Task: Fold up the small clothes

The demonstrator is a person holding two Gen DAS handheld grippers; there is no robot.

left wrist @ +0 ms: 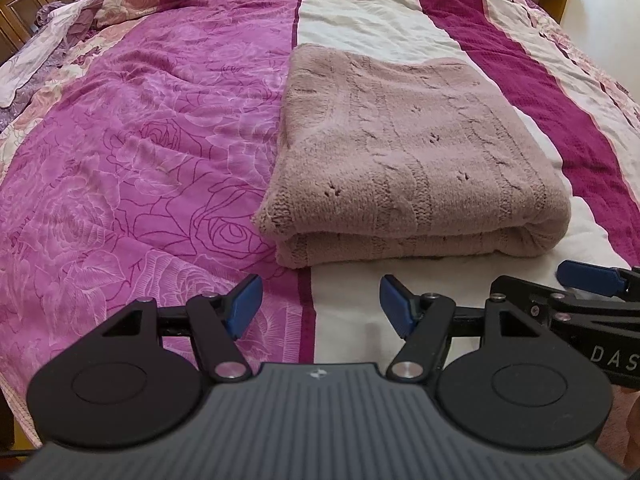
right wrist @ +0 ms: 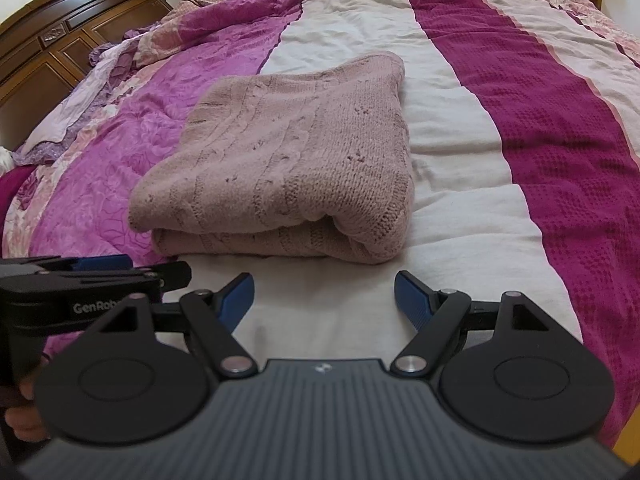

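A dusty-pink knitted garment (left wrist: 408, 160) lies folded into a thick rectangle on the bed, with its folded edge toward me; it also shows in the right wrist view (right wrist: 288, 164). My left gripper (left wrist: 320, 306) is open and empty, just short of the garment's near edge. My right gripper (right wrist: 324, 300) is open and empty, also just short of that edge. Each gripper shows at the side of the other's view: the right one (left wrist: 592, 280), the left one (right wrist: 100, 272).
The bed is covered with a quilt of magenta floral (left wrist: 140, 160), white (right wrist: 460, 184) and dark magenta (right wrist: 560, 140) stripes. A dark wooden headboard (right wrist: 60, 40) stands at the far left. Rumpled bedding (left wrist: 60, 40) lies at the far left.
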